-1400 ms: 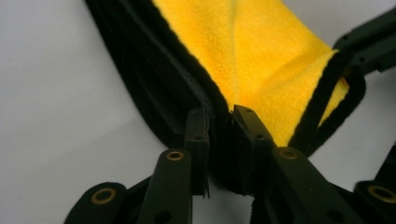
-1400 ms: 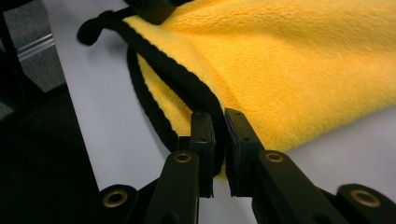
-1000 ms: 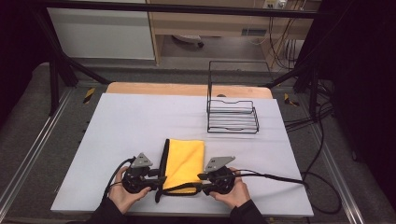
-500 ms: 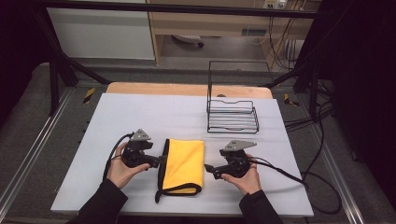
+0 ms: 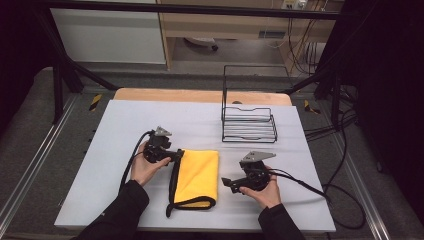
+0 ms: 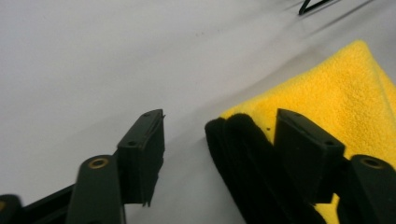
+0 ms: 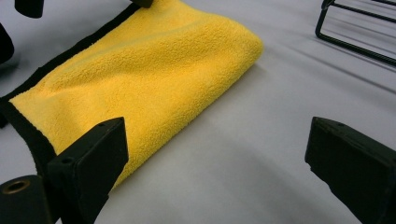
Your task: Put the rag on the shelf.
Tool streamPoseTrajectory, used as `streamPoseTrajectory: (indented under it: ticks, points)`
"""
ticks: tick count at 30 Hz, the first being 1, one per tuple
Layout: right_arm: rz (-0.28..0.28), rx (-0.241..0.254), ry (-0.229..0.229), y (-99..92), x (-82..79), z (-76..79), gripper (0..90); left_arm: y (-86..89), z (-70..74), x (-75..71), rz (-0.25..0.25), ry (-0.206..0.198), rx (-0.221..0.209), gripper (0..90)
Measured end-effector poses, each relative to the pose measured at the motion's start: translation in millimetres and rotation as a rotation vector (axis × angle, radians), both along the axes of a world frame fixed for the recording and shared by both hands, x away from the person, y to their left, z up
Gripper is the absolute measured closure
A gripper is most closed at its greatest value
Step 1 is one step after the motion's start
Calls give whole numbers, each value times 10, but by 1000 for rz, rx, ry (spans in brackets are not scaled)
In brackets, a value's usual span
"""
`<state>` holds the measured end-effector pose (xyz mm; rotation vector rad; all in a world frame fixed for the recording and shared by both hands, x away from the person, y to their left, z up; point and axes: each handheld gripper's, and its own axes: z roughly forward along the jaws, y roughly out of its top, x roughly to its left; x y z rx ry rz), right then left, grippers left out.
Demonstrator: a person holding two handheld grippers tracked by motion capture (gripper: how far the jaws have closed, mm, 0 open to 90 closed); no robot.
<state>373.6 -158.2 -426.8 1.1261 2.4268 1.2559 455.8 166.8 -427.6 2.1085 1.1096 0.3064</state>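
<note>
A folded yellow cloth [image 5: 197, 175] with a black hem lies on the white tabletop [image 5: 150, 120], near its front. My left gripper [image 5: 178, 155] is open at the cloth's far left corner. In the left gripper view the black hem [image 6: 238, 140] lies between the jaws of the left gripper [image 6: 219, 116], and one jaw is over the yellow cloth [image 6: 336, 88]. My right gripper [image 5: 225, 183] is open a little to the right of the cloth, pointing at it. In the right gripper view the right gripper [image 7: 217, 128] has bare table between its jaws and the cloth [image 7: 154, 60] ahead.
A black wire rack [image 5: 248, 122] stands behind and to the right of the cloth; its base [image 7: 355, 42] also shows in the right gripper view. Cables trail from both grippers, the right one off the table's right side.
Both grippers left the cloth's near end. The left one moved forward to its far left corner; the right one moved out to the right. The cloth has stayed put.
</note>
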Motion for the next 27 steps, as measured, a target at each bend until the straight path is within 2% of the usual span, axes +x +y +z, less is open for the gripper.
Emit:
streamPoseTrajectory:
  ticks: [2,6,12,13,19,24,27]
  points:
    - [3,-1,-4,1,0,-3,74,-3,-32,13,-4,21,6,376]
    - [5,13,11,11,3,-2,83,-10,-70,42,-1,35,3,429]
    - [7,15,14,13,9,-3,88,-69,-127,74,-12,48,9,487]
    - [9,17,14,13,11,-2,90,-76,-128,78,-10,52,-2,494]
    - [9,21,15,10,25,6,94,-109,-144,85,-21,56,-11,573]
    - [2,40,20,12,42,19,101,-125,-150,79,-28,49,-2,600]
    - [1,44,21,14,56,21,108,-115,-153,90,-29,71,-17,634]
